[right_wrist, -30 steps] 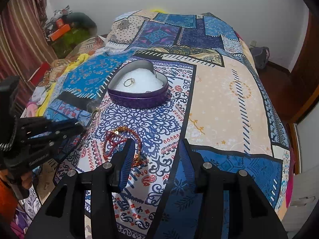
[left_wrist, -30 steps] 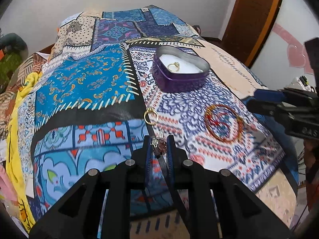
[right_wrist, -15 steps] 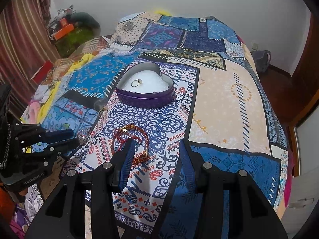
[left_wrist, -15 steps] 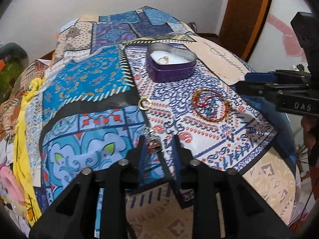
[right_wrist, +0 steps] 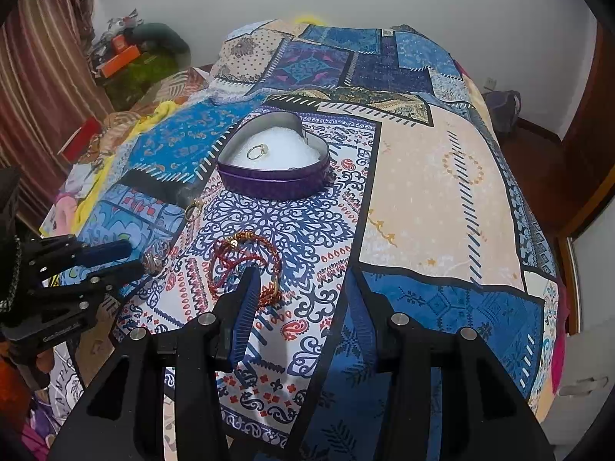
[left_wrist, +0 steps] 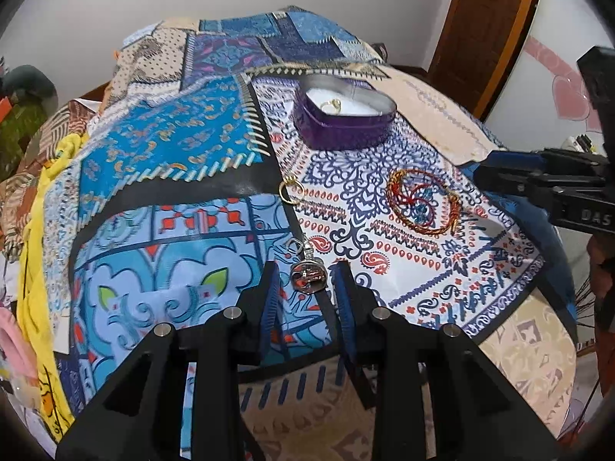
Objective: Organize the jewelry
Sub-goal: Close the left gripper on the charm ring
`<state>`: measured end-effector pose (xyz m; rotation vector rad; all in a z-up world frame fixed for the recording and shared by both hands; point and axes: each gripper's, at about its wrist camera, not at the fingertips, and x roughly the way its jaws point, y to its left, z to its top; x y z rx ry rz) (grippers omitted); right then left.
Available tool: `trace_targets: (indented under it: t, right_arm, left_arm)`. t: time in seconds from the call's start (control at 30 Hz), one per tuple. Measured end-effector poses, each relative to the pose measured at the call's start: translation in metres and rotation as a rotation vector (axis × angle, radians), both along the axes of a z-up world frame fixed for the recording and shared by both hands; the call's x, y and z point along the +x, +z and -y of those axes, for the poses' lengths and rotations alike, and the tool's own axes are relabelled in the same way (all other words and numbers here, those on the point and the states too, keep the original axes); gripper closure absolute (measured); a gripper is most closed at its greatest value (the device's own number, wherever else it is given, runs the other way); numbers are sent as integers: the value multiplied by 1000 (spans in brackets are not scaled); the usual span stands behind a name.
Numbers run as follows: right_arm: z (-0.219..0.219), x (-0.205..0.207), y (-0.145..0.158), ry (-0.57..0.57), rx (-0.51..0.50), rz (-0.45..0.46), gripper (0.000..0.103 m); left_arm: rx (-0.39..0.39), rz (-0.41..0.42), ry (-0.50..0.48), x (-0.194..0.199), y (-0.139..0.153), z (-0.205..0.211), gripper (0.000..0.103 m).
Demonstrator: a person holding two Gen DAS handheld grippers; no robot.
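Note:
A purple heart-shaped tin (left_wrist: 343, 125) (right_wrist: 273, 182) with white lining stands on the patterned bedspread and holds a gold ring (left_wrist: 332, 105) (right_wrist: 256, 151). A second gold ring (left_wrist: 291, 191) (right_wrist: 193, 208) lies on the cloth nearer me. A red and gold bangle (left_wrist: 423, 201) (right_wrist: 246, 265) lies to its right. A silver pendant earring (left_wrist: 307, 274) (right_wrist: 153, 257) sits between the fingers of my left gripper (left_wrist: 305, 288) (right_wrist: 132, 257); the jaws stand apart and do not clearly clamp it. My right gripper (right_wrist: 301, 299) is open and empty, just behind the bangle.
The bedspread (right_wrist: 423, 192) drops off at the near edge and at the right. Clothes and clutter (right_wrist: 127, 57) pile up at the far left beside a striped curtain. A wooden door (left_wrist: 488, 27) stands at the right. White wall lies behind.
My left gripper has pulled back toward me and its jaws have widened around the silver earring. The right gripper has held its place, open.

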<state>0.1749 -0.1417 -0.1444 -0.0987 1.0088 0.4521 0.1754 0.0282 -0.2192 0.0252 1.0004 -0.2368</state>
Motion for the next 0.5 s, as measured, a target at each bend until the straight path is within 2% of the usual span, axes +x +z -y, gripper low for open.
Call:
trace_targets:
  t: [0.17, 0.27, 0.33, 0.5]
  right_arm:
    - [3, -1, 0, -1, -2, 0, 61]
    - [4, -1, -1, -3, -2, -5, 61]
    - [5, -2, -1, -2, 0, -10, 61]
    - [2, -3, -1, 4, 3, -10, 61]
  left_arm:
    - [-7, -14, 0, 4, -11, 1, 74]
    - [-41, -16, 7, 6, -12, -3, 74]
    - [-55, -16, 12, 6, -13, -5, 82]
    - [-57, -6, 16, 2, -9, -7, 82]
